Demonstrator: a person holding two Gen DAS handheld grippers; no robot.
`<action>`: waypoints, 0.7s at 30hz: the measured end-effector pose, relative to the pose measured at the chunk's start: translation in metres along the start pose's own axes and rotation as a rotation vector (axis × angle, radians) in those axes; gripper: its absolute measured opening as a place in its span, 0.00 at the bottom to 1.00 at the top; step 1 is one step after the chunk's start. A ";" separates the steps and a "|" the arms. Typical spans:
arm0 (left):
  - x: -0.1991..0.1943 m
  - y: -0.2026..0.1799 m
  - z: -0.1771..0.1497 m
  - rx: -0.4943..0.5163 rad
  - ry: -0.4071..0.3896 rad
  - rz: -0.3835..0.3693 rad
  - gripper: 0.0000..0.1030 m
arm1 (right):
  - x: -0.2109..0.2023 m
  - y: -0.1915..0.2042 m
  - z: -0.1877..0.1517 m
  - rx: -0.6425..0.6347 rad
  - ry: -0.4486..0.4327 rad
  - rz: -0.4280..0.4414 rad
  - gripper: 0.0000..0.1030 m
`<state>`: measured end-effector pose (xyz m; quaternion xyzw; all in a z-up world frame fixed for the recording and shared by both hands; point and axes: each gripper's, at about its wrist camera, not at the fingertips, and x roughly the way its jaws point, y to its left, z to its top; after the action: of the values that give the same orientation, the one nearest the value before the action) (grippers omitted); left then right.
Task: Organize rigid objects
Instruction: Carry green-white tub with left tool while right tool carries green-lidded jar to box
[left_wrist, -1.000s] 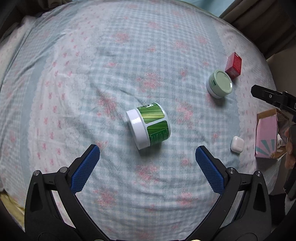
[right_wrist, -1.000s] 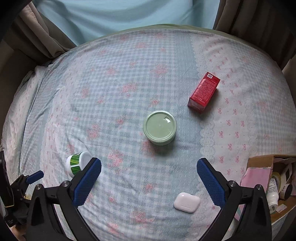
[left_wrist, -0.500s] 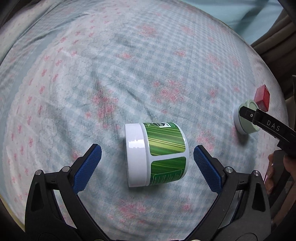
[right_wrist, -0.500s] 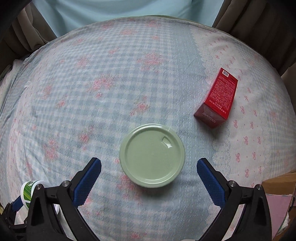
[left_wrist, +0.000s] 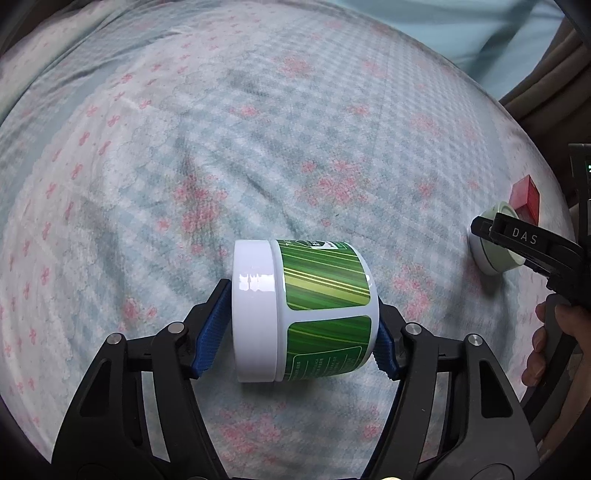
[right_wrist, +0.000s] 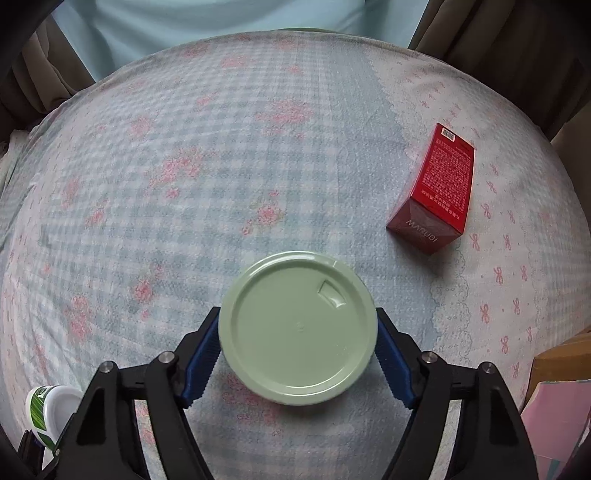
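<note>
The work surface is a bed covered by a quilt (right_wrist: 229, 155) in pale blue check with pink flowers; a white band with pink bows runs along its right side. Brown curtains (right_wrist: 524, 48) hang at the far corners, with a light blue panel between them.

At the left, the green-labelled jar (left_wrist: 306, 310) lies on its side, white lid pointing left. The left gripper (left_wrist: 299, 328) straddles it end to end, blue pads at lid and base, jaws closing on it.

Right of it, the pale green round tin (right_wrist: 298, 328) sits lid-up on the quilt. The right gripper (right_wrist: 298, 354) brackets it, jaws closing, pads at its rim.

Farther right and away, the red carton (right_wrist: 439, 188) lies flat, apart from the tin. At the near right edge stands a cardboard box (right_wrist: 561, 358) holding a pink package (right_wrist: 554, 417).
</note>
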<state>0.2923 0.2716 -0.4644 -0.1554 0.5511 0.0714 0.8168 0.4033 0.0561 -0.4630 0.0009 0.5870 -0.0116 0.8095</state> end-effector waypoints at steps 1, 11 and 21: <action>-0.001 0.000 -0.001 0.002 -0.002 -0.004 0.62 | 0.000 0.000 0.001 0.001 0.000 0.000 0.64; -0.015 0.009 -0.010 0.023 -0.007 -0.043 0.57 | -0.011 0.005 -0.006 0.010 0.007 0.016 0.64; -0.046 0.023 -0.010 -0.016 -0.038 -0.067 0.55 | -0.044 0.019 -0.013 -0.020 -0.007 0.064 0.64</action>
<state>0.2594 0.2921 -0.4291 -0.1786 0.5295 0.0514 0.8277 0.3775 0.0762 -0.4257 0.0117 0.5840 0.0201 0.8114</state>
